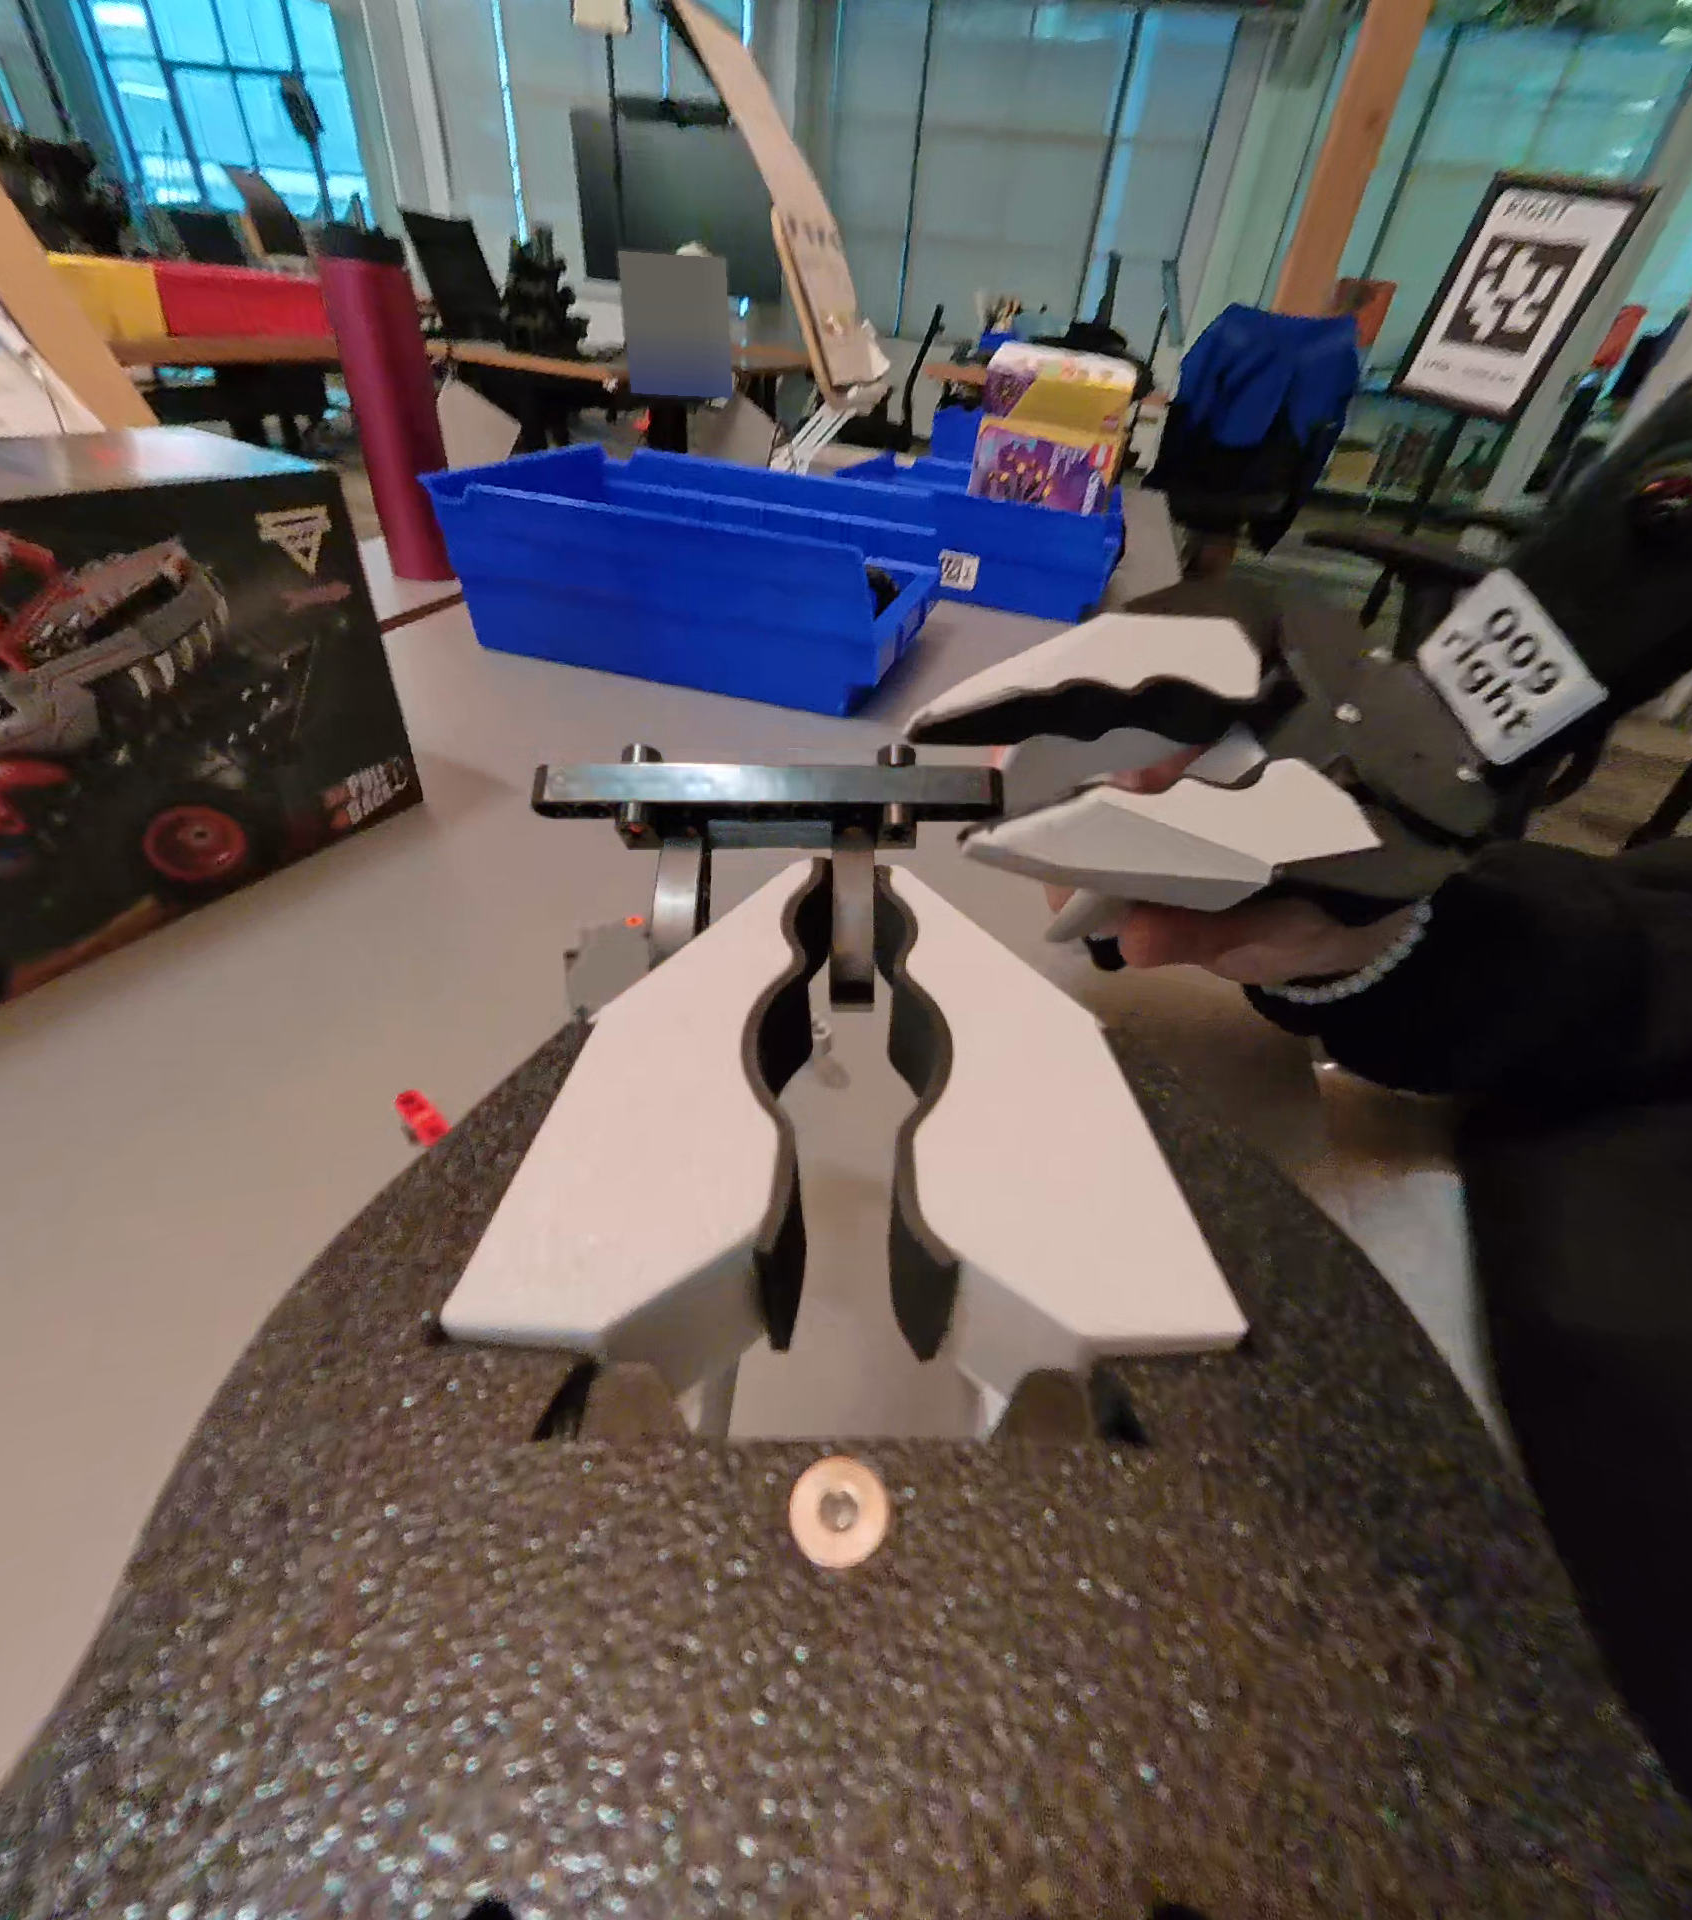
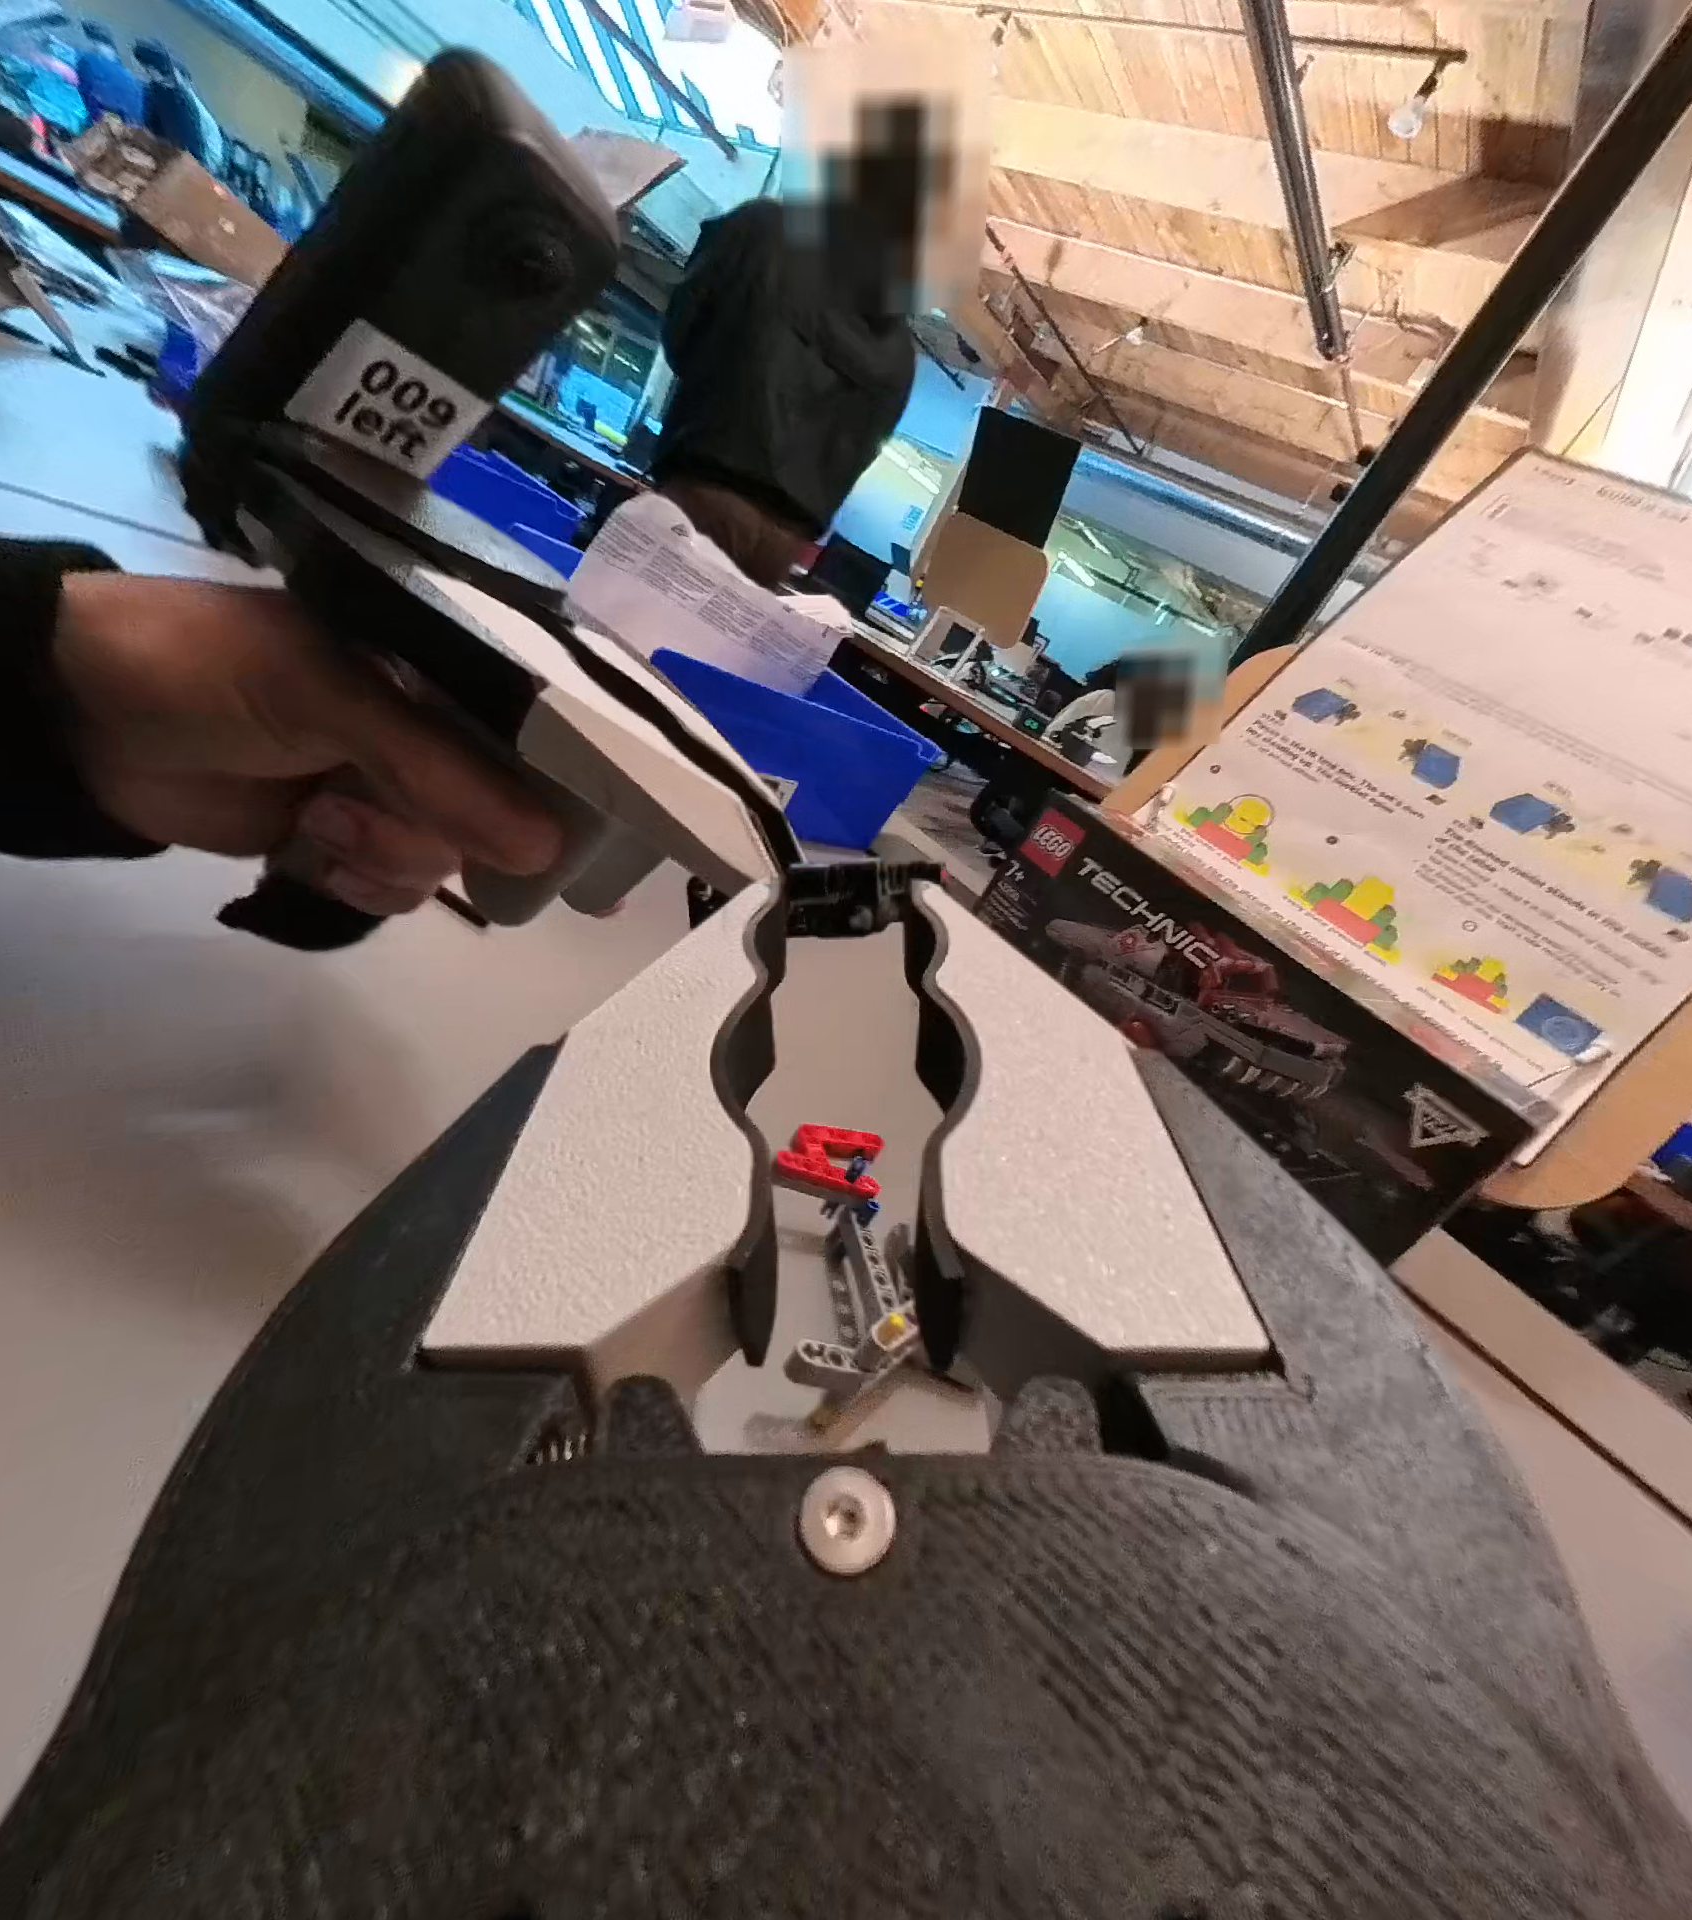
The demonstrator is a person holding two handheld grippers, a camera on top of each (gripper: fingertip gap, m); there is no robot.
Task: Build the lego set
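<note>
A lego assembly with a long black beam (image 1: 769, 790) on top and curved grey pieces (image 1: 850, 935) hanging under it is held in the air between both grippers. My left gripper (image 1: 852, 894) is shut on one hanging grey piece. My right gripper (image 1: 941, 784) comes in from the right, its jaws closed over the beam's right end. In the right wrist view, my right gripper (image 2: 847, 904) pinches the black beam end (image 2: 842, 899), and the left gripper (image 2: 769, 847) meets it from the left. The assembly's far side is hidden.
A red piece (image 2: 826, 1158) and a grey beam part (image 2: 863, 1288) lie on the grey table (image 1: 198, 1143) below. The lego box (image 1: 115, 707) stands left, blue bins (image 1: 696, 582) behind, and an instruction board (image 2: 1496, 790) beside the box. A person stands farther off. Left and right tips are no more than a few centimetres apart.
</note>
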